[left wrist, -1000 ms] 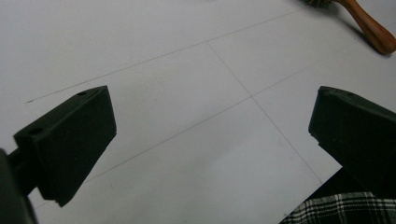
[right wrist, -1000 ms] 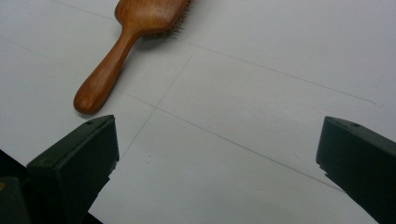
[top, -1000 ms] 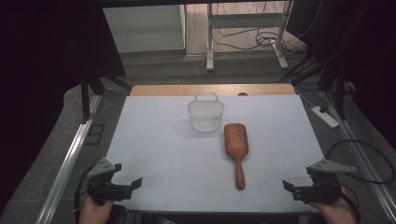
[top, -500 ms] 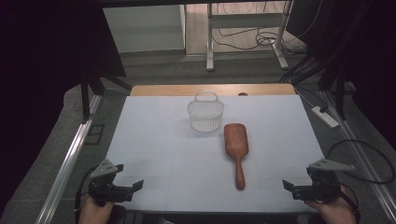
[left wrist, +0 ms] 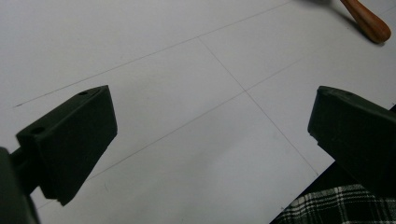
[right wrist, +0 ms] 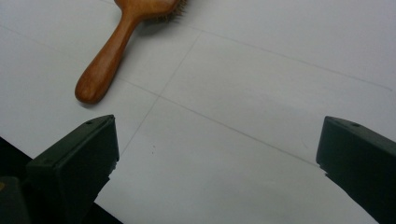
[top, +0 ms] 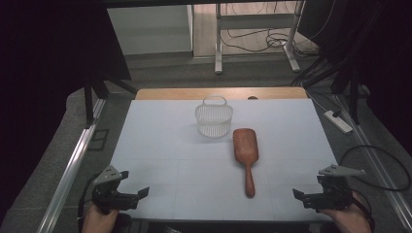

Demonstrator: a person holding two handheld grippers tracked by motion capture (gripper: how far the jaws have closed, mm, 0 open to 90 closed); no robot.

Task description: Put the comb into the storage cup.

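Note:
A wooden hairbrush (top: 246,154) lies bristles down on the white table (top: 170,160), right of centre, with its handle pointing toward me. Just behind and left of it stands a small white mesh basket (top: 214,119) with a hoop handle. My left gripper (top: 138,194) rests low at the table's near left corner, open and holding nothing. My right gripper (top: 300,196) sits at the near right corner, also open and holding nothing. In the left gripper view the open left gripper (left wrist: 210,140) faces bare table, with the brush handle tip (left wrist: 369,21) far off. In the right gripper view the open right gripper (right wrist: 215,154) has the brush handle (right wrist: 105,65) ahead to its left.
A wooden strip (top: 218,93) runs along the table's far edge. Metal rails (top: 73,165) flank the table on the left, and a power strip (top: 337,121) and cables (top: 374,155) lie on the floor to the right. Plaid fabric (left wrist: 345,207) shows below the near table edge.

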